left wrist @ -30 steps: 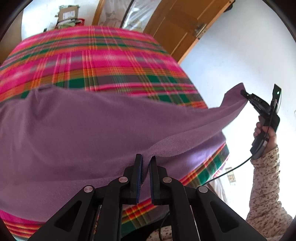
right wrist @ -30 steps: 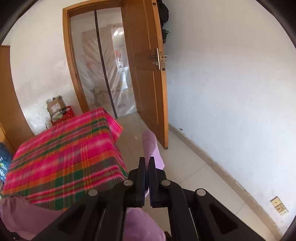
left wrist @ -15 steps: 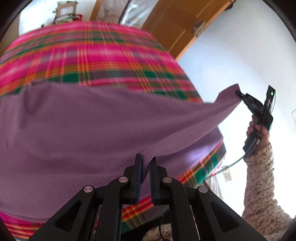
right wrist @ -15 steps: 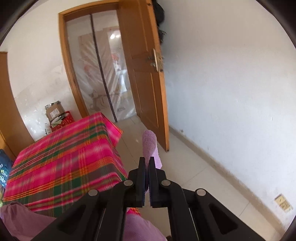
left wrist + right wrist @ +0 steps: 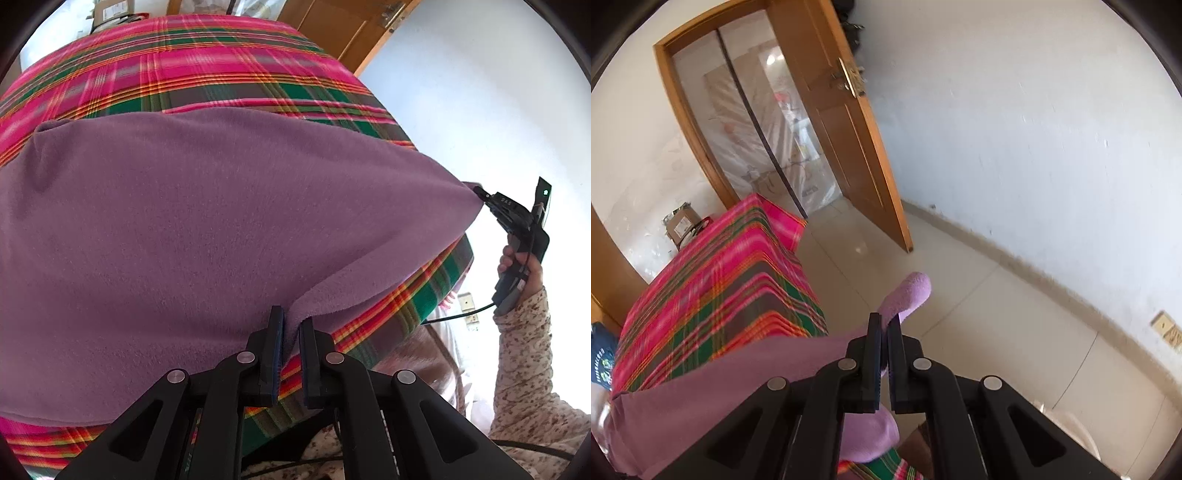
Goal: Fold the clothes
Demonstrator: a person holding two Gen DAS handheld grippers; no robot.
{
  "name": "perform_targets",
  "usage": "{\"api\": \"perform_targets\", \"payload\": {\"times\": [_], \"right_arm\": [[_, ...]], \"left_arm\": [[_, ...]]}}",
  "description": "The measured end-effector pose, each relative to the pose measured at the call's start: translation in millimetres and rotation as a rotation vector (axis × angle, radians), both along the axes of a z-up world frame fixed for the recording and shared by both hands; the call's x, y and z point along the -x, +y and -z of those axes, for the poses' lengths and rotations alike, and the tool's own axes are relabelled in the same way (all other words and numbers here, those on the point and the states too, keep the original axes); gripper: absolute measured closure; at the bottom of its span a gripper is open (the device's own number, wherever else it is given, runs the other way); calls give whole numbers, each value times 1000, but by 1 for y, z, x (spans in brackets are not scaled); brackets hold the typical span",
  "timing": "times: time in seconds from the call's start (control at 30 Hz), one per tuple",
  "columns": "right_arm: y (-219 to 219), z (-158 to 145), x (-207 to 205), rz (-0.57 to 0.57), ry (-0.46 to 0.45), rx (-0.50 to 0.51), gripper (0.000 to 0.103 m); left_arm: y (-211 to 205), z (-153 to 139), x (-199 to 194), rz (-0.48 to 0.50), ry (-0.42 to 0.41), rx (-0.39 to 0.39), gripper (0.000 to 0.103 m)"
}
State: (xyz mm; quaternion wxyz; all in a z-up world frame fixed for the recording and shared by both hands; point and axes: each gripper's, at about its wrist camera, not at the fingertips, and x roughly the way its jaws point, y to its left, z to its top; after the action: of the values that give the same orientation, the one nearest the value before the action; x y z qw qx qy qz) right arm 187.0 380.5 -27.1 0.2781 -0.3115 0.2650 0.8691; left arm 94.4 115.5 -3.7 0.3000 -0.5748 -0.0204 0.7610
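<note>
A purple fleece garment [image 5: 207, 229] is stretched over a table with a pink and green plaid cloth [image 5: 207, 70]. My left gripper [image 5: 291, 325] is shut on the garment's near edge. My right gripper [image 5: 480, 194], seen at the right in the left wrist view, is shut on the garment's right corner, off the table's edge. In the right wrist view the right gripper [image 5: 885, 323] pinches purple fabric, and a tip of the garment [image 5: 908, 295] pokes out beyond the fingers. The garment [image 5: 720, 387] slopes away to the lower left.
A wooden door [image 5: 846, 122] stands open beside a doorway with plastic sheeting. A white wall [image 5: 1034, 129] and tiled floor [image 5: 979, 325] lie right of the table. A cardboard box [image 5: 681, 225] sits past the table's far end. A person's hand and patterned sleeve [image 5: 524, 332] hold the right gripper.
Both grippers have come down with the garment. The garment has spread lower and further over the table. The right gripper dropped and rolled, so the room tilts in its view.
</note>
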Motion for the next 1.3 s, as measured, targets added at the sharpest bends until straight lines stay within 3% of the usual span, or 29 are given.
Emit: {"api": "perform_targets", "payload": {"times": [0.37, 0.53, 0.7, 0.87, 1.0, 1.17, 1.3], "right_arm": [[2, 37, 0, 7, -68, 74, 100], [-4, 47, 3, 23, -106, 62, 100], [-7, 56, 2, 55, -136, 85, 97], [-5, 48, -4, 137, -160, 61, 94], [-13, 27, -12, 209, -148, 5, 94], [-62, -19, -1, 94, -58, -144, 93], [-126, -32, 30, -182, -34, -182, 92]], "left_arm": [[-1, 2, 0, -6, -10, -17, 95], [-1, 0, -4, 12, -10, -32, 82], [-6, -3, -8, 31, -15, -58, 77], [-18, -8, -16, 65, -10, -86, 76], [-36, -13, -13, 30, 10, -91, 76], [-64, -19, 1, -67, 23, -119, 74], [-82, -16, 10, -135, 17, -139, 74]]}}
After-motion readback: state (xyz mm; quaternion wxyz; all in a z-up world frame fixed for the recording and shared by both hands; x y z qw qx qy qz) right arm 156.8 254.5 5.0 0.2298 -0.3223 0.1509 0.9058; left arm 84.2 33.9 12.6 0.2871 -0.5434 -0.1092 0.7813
